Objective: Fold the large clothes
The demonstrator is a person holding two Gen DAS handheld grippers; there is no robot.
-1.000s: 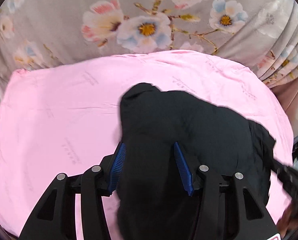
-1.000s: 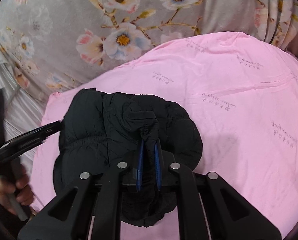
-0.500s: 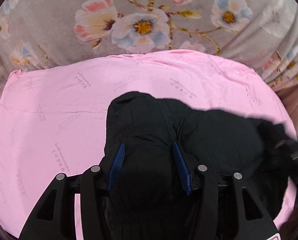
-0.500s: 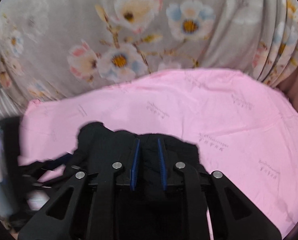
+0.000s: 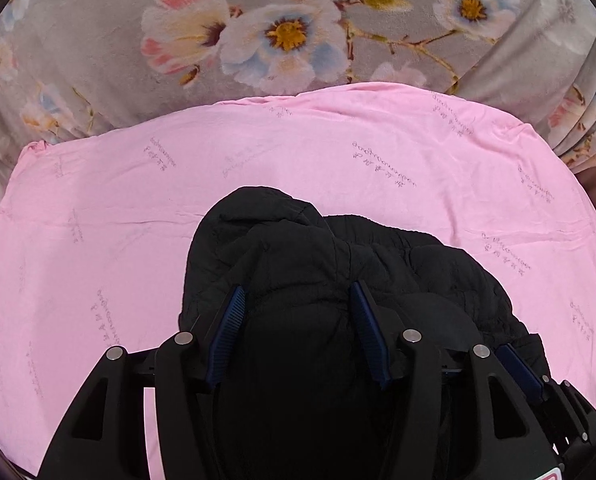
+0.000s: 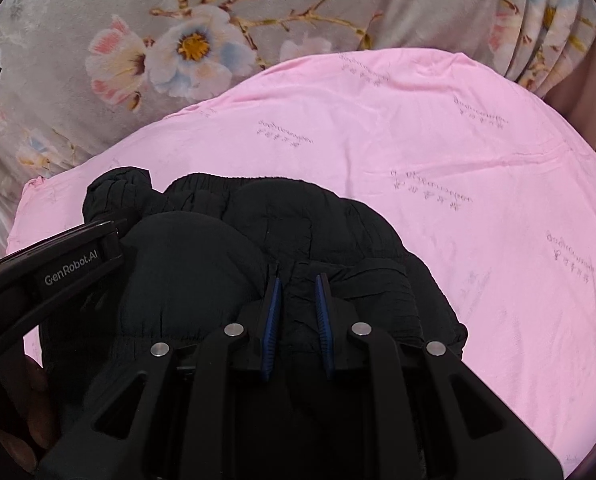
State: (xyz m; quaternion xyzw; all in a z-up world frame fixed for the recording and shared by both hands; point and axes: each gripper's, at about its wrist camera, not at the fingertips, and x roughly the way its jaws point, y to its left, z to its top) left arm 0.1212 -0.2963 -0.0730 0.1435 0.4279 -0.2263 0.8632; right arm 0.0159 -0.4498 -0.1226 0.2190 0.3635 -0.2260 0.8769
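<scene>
Pink sheeting (image 5: 338,168) printed with faint grey script covered the work surface across the middle of both views; behind it, along the top of each frame, hung a grey curtain (image 5: 109,92) patterned with pale pink and blue blossoms, gathered into pleats at the upper right; a black padded garment (image 5: 310,248) lay bunched on the pink sheeting at lower centre of the left wrist view, its quilted folds heaped up and an elastic-looking hem showing along its far edge in the right wrist view (image 6: 298,232); the left gripper (image 5: 298,320) reached in from the bottom of its frame, its blue-padded jaws set well apart around a thick mound of the black fabric and just having widened further, though whether the pads pressed on the cloth could not be told; the right gripper (image 6: 298,308) sat at lower centre of its own view with the jaws drawn close together, a narrow fold of the garment pinched between the blue pads; in the right wrist view the left gripper (image 6: 57,264) crossed the lower left of the frame, lettered "GenRobot.AI", with a hand (image 6: 21,412) gripping its handle at the bottom left edge.
</scene>
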